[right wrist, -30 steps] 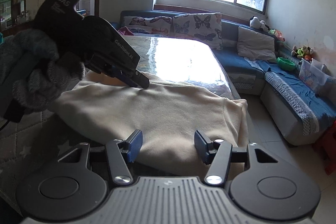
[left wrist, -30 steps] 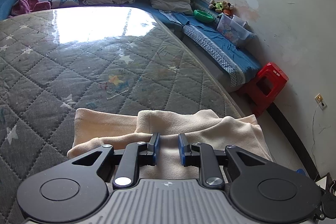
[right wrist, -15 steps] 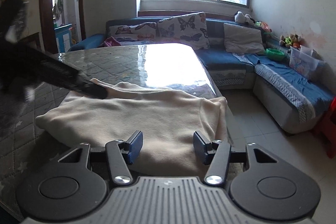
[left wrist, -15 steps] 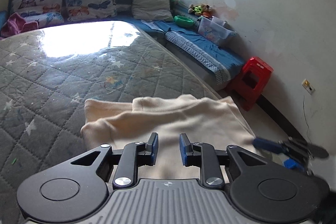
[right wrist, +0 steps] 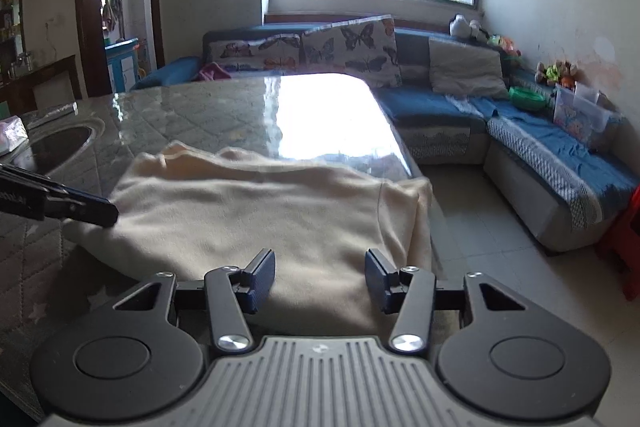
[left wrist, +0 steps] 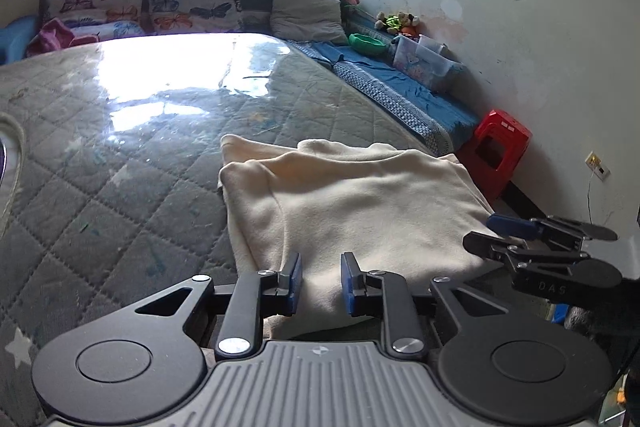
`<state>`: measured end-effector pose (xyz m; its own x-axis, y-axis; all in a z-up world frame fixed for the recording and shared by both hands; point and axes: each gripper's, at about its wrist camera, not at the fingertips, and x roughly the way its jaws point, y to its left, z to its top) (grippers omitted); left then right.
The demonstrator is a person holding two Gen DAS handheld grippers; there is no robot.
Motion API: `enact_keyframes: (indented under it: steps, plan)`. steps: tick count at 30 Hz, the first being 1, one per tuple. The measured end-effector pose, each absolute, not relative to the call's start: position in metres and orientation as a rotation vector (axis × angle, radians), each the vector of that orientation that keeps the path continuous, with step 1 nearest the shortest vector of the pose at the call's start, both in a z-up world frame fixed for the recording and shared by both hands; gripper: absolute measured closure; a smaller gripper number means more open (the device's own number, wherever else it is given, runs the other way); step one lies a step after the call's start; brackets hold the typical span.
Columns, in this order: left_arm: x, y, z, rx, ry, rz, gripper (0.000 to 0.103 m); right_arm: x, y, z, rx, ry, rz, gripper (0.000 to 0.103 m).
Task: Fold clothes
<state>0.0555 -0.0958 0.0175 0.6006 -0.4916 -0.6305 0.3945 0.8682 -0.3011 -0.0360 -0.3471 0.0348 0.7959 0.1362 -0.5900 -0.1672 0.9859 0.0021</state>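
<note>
- Since a second ago the left gripper [left wrist: 319, 279] has pulled back from the cream garment [left wrist: 352, 203]: its blue pads were then close together over a fold, and now they stand a little apart with nothing between them, at the cloth's near edge.
- Over the same second the right gripper [right wrist: 320, 277] has drawn back slightly and its view has swung, so the left tool has slid from high in that view to the left edge.
- Right gripper: fingers wide apart, empty, hovering at the near edge of the garment [right wrist: 256, 219].
- Garment: it lies in stacked layers on the near right part of the quilted mattress [left wrist: 100, 187], its right side at the mattress edge and drooping slightly over it.
- Long axis: it seems to run near to far in the left wrist view, though the fisheye makes this uncertain.
- Key relation: the cloth lies straight ahead of both tools, the left at its near left corner, the right at its near right side; neither is clearly nearer.
- Stage: the layered bundle fits a fold just laid down with more to come, or a finished fold being let go.
</note>
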Motion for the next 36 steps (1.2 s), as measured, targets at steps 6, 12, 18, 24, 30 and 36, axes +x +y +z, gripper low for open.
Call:
enact_keyframes:
  steps: [6,12,18,24,30,36]
  plan:
    - [0.053,-0.087,0.02,-0.155,0.749,-0.493,0.081,-0.038,-0.337,0.048,-0.09,0.592,0.179,0.053]
    - [0.057,-0.077,0.009,-0.188,0.805,-0.444,0.079,-0.03,-0.306,0.052,-0.142,0.566,0.273,0.052]
    - [0.054,-0.072,0.009,-0.212,0.811,-0.428,0.077,-0.021,-0.274,0.04,-0.164,0.582,0.348,0.052]
    - [0.051,-0.067,0.015,-0.228,0.806,-0.411,0.071,-0.024,-0.259,0.038,-0.218,0.583,0.347,0.052]
    - [0.05,-0.063,0.015,-0.25,0.828,-0.38,0.063,-0.024,-0.244,0.039,-0.225,0.575,0.392,0.052]
    - [0.046,-0.062,0.018,-0.241,0.84,-0.359,0.052,-0.026,-0.24,0.041,-0.233,0.566,0.385,0.052]
